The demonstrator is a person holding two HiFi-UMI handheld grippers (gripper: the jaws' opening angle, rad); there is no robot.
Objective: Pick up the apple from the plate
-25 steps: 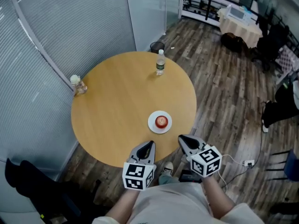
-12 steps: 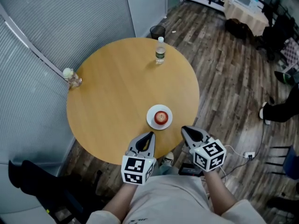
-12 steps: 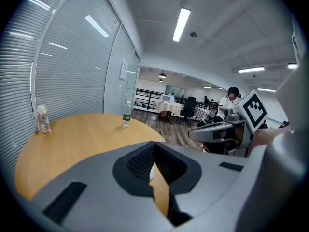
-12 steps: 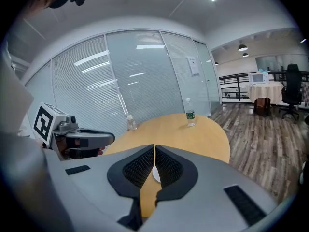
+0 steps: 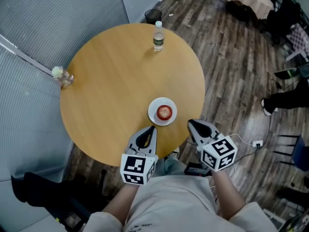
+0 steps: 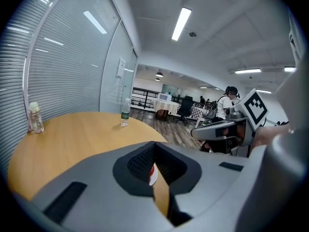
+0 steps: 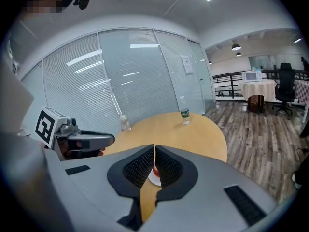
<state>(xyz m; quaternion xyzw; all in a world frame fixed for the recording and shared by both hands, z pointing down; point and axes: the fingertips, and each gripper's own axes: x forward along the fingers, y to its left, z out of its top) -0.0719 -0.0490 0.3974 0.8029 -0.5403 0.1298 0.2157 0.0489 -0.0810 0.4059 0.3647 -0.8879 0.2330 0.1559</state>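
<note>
step: approach. The apple [image 5: 164, 112] is not yet gripped, and neither tool touches it.
apple: red, upright in the middle of the white plate [image 5: 156, 119], on the near side of the round wooden counter [image 5: 111, 81], close to the edge where you stand.
left hand-held gripper [image 5: 149, 130]: jaws pressed together, nothing between them. The tip hangs over the near counter edge, just short of the plate. Its own view shows a sliver of red and white through the slot below the tips.
right hand-held gripper [image 5: 193, 125]: jaws also pressed together and empty. The tip sits at the counter edge, right of the plate and clear of it. In its own view the apple lines up dead centre behind the closed tips.
other stuff: a water bottle [image 5: 158, 36] at the far edge and a small jar [image 5: 61, 76] at the left edge, both well apart from the plate. No obstacle.
how to do it well: pick one tool, probably the right since it is already aimed. Spread its jaws wider than the apple before you go in. Come in low and level so the pads meet the apple's widest part. Don't nudge the plate rim; it looks light and would slide. Close gently, since a round, smooth skin can squirt out. Then lift straight up.
risk: pushing in with the jaws together would shove the apple off the plate.
</note>
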